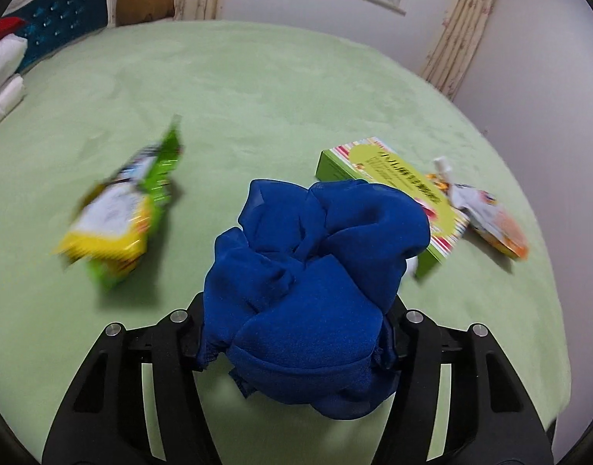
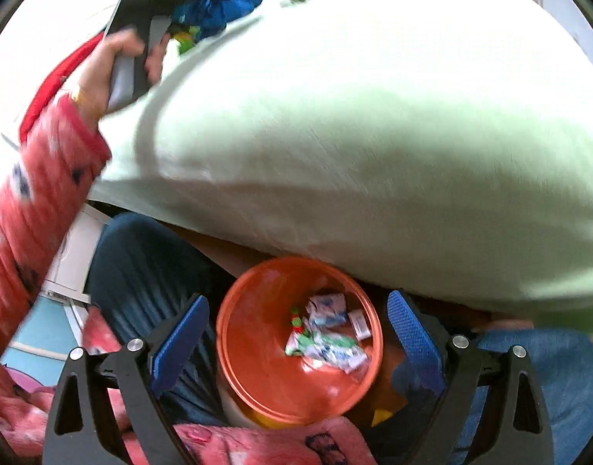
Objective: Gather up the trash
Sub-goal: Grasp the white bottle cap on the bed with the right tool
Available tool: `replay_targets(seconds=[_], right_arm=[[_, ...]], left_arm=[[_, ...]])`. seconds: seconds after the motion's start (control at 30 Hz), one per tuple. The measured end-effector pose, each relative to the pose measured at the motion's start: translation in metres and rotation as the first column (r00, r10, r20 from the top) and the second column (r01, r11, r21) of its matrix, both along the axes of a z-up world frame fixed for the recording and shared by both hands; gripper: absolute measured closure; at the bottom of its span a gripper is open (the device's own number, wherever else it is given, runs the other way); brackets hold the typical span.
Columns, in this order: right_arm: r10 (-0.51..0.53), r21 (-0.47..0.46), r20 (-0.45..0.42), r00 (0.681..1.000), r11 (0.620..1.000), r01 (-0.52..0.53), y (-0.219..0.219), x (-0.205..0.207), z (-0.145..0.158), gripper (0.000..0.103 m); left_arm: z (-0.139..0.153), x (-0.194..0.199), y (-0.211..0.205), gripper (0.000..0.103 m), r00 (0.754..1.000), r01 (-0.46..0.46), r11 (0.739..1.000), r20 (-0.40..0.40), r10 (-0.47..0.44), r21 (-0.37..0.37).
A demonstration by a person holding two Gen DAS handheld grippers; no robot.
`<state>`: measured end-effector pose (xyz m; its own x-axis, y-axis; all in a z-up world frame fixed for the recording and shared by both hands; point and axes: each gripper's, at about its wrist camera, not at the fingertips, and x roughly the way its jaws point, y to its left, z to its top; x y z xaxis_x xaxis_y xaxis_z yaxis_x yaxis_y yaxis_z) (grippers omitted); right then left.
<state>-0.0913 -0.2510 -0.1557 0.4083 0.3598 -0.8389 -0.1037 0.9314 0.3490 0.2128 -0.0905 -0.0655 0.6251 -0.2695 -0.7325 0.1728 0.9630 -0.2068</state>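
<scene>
You are partway through: the orange bin (image 2: 300, 343) already holds several crumpled wrappers (image 2: 327, 333), sitting directly below and between the fingers of your right gripper (image 2: 298, 343), whose blue pads (image 2: 180, 343) stand wide apart with nothing between them, so that hand is free. Your left gripper (image 1: 296, 333) has a bunched blue cloth (image 1: 315, 271) filling the gap between its fingers; the fabric bulges out forward and hides the tips, and its hem is pinched at both inner faces, so it reads as a grip on the cloth, though the pads themselves cannot be seen. Still left on the green bedspread (image 1: 257, 97) are three pieces: a green and yellow snack bag (image 1: 122, 213) ahead and to the left of the left fingers, blurred; a green striped box (image 1: 389, 190) ahead and to the right, partly under the cloth's far edge; and an orange and white pouch (image 1: 486, 213) just beyond that box, touching its right end. Judging by this, the cloth needs putting wherever it belongs, and three more pickups remain before the bed is clear.
</scene>
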Motion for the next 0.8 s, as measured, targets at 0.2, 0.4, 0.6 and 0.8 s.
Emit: replay_targets(seconds=[0.2,0.4,0.6,0.8], right_arm=[[0.039,0.043,0.149,0.988,0.998,-0.046,0.01,0.03,0.041,0.011],[0.069,0.059,0.295,0.953,0.994,-0.09,0.026,0.093,0.073,0.011],[0.087,0.031,0.357,0.93,0.994,-0.105,0.054,0.183,0.084,0.012],[0.062,-0.003,0.31,0.949,0.998,-0.065,0.064,0.267,0.072,0.015]], left_arm=[[0.021,-0.083,0.033,0.044,0.999,0.004,0.998,0.049,-0.007,0.066],[0.018,-0.142,0.059,0.044,0.999,0.004,0.999,0.036,-0.005,0.048],[0.016,-0.175,0.074,0.044,1.0,0.001,1.0,0.031,-0.001,0.008],[0.014,-0.188,0.079,0.044,0.999,0.011,1.0,0.032,-0.011,-0.016]])
